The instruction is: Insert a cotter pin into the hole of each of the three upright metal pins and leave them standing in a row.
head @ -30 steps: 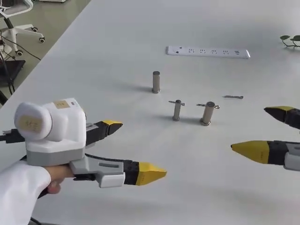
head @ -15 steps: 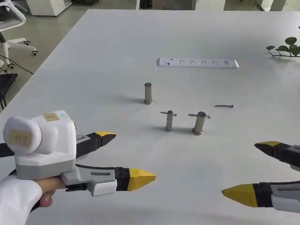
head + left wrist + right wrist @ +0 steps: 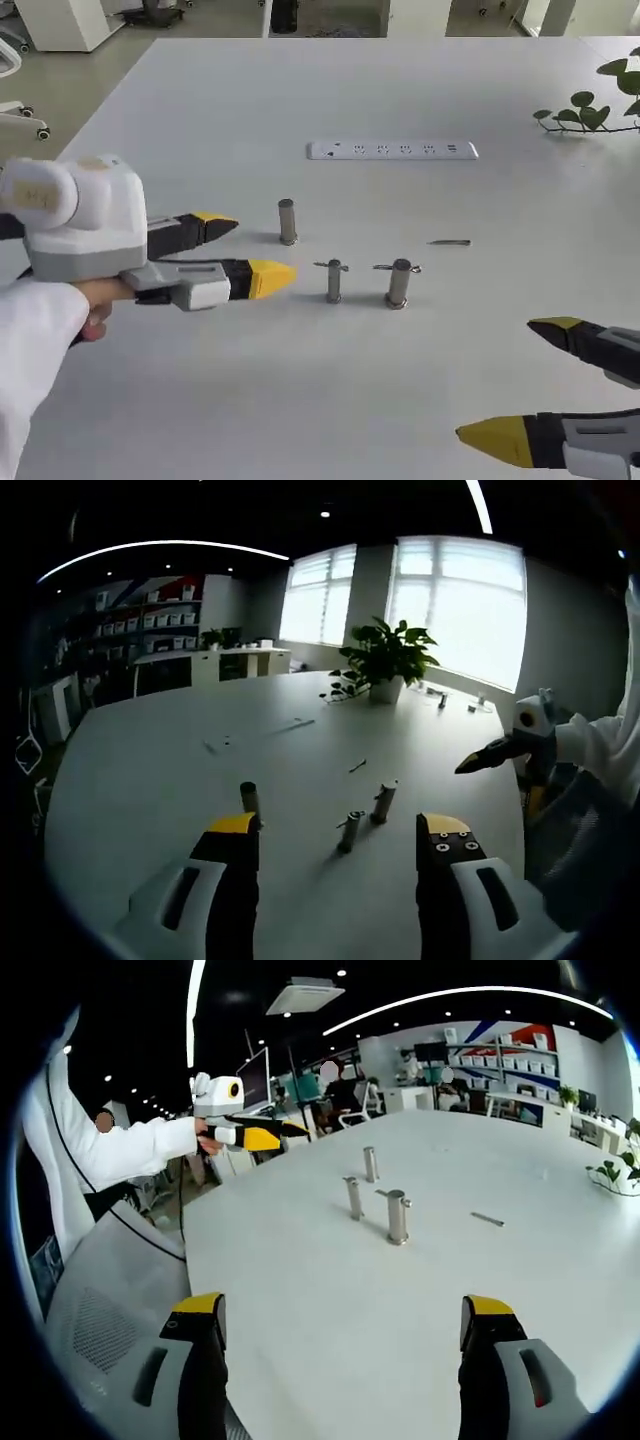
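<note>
The left hand-held gripper [image 3: 258, 248] is held low over the worktop [image 3: 180, 400], its jaws spread wide with nothing between them and its yellow tips just left of the metal pins. The right hand-held gripper [image 3: 500, 380] is seen at the lower right, its jaws likewise spread and empty, well apart from the pins. Three metal pins are stood upright near the middle of the worktop. The middle pin [image 3: 334, 285] and the right pin [image 3: 399, 288] are set side by side, and each is crossed near its top by a cotter pin [image 3: 330, 266]. The left pin [image 3: 288, 222] is stood further back, its top bare. A loose cotter pin [image 3: 449, 242] is laid flat on the worktop, right of the pins and apart from them. Beyond them a white power strip [image 3: 392, 151] is laid across the worktop, and leafy sprigs of a plant [image 3: 585, 108] are seen at the far right edge.
</note>
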